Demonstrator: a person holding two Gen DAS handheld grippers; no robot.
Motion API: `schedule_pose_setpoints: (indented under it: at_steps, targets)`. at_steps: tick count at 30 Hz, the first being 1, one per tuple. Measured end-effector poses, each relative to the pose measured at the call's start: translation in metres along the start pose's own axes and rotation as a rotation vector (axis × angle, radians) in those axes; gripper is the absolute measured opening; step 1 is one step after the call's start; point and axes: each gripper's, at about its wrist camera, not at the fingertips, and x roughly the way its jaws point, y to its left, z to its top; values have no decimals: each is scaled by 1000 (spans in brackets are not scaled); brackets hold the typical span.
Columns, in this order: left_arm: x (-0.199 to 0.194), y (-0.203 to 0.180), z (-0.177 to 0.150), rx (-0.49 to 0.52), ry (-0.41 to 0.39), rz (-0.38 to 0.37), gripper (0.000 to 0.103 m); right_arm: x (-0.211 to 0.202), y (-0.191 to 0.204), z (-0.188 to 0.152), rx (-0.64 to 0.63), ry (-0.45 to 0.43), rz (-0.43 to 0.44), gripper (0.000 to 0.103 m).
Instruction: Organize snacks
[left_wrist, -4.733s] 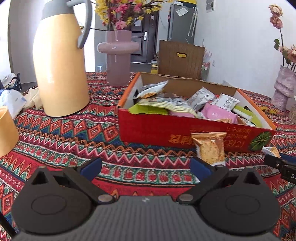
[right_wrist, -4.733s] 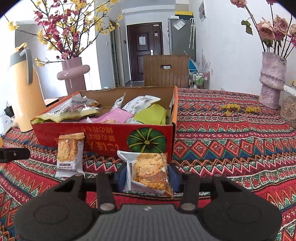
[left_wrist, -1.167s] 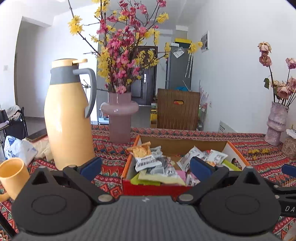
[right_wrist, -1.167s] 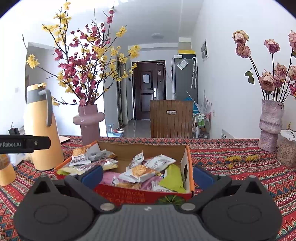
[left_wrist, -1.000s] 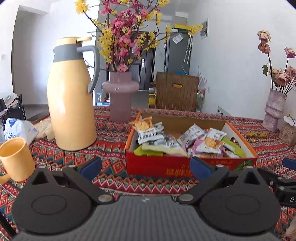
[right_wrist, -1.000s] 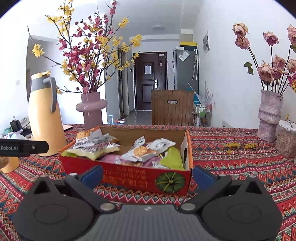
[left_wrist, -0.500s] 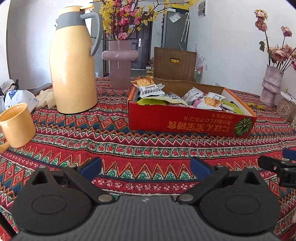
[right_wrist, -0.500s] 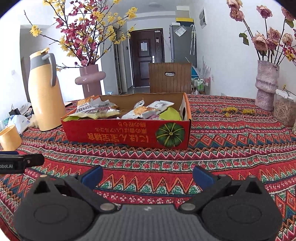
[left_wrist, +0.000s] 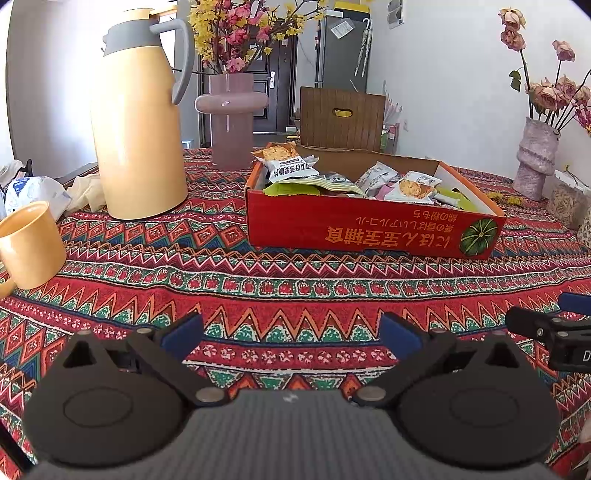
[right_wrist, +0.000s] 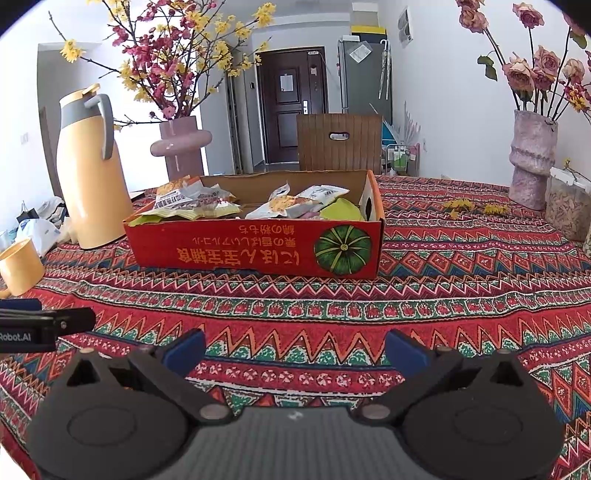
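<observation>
A red cardboard box (left_wrist: 369, 229) (right_wrist: 255, 251) with a green pumpkin print sits on the patterned tablecloth, filled with several snack packets. One cracker packet (left_wrist: 286, 160) lies on top at its left end, another cracker packet (left_wrist: 412, 186) (right_wrist: 284, 205) near the middle. My left gripper (left_wrist: 291, 332) is open and empty, low over the cloth well in front of the box. My right gripper (right_wrist: 295, 349) is likewise open and empty, in front of the box. Each gripper's tip shows at the edge of the other's view.
A tall yellow thermos (left_wrist: 138, 118) (right_wrist: 90, 170) and a pink vase (left_wrist: 231, 118) with blossoms stand left of the box. A yellow mug (left_wrist: 27, 245) is at the near left. A grey-pink vase (right_wrist: 532, 158) with roses and a jar (right_wrist: 567, 206) stand at the far right.
Both grippers have come down and back from above the box to low over the cloth. The two packets that lay in front of the box 4.7 s ago now lie inside it.
</observation>
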Motion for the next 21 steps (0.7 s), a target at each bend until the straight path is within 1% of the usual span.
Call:
schedule_pose_setpoints:
  at_steps: [21]
  targets:
    - [-1, 0, 0, -4, -4, -3, 103, 0, 0, -1, 2, 1, -1, 103]
